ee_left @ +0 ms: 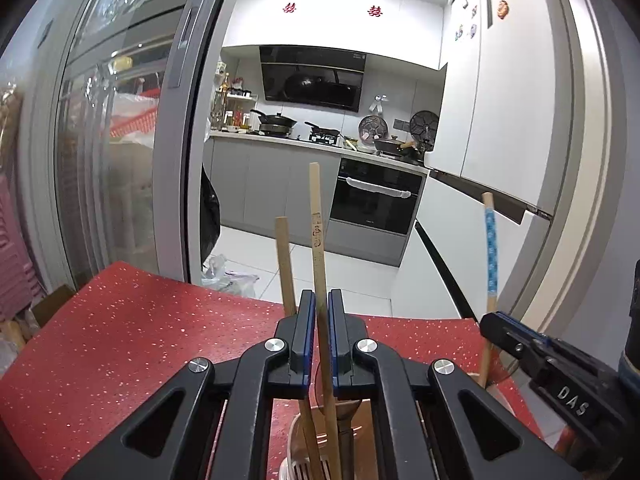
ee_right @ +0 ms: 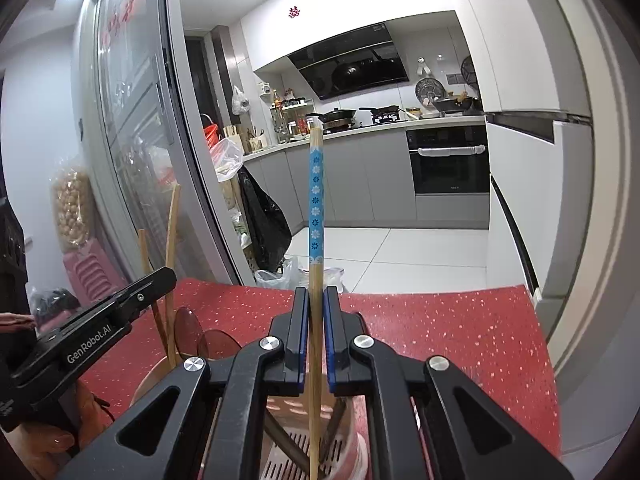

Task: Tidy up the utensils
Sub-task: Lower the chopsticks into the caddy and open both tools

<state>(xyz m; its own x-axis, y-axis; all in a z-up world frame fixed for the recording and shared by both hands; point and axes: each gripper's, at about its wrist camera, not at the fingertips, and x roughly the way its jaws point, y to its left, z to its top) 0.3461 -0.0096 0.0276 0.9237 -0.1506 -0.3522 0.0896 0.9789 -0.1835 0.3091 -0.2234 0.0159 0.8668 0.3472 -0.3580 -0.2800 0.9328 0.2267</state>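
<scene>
Bare red tabletop (ee_right: 460, 332) beyond holder (ee_right: 280, 452)

Plain chopstick (ee_left: 319, 248): you see bare wood with dark marks, upright, its lower end in the holder.
Blue-patterned chopstick (ee_right: 316, 204): wooden, blue floral band, upright.
Slotted holder (ee_right: 296, 450): pale, on the red table, below both.

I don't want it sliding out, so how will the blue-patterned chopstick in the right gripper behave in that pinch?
The blue-patterned chopstick looks like thin, stiff wood, so probably light and rigid. The right gripper pinches it low, so it may pivot. Its smooth shaft could slip down toward the utensil holder.
</scene>
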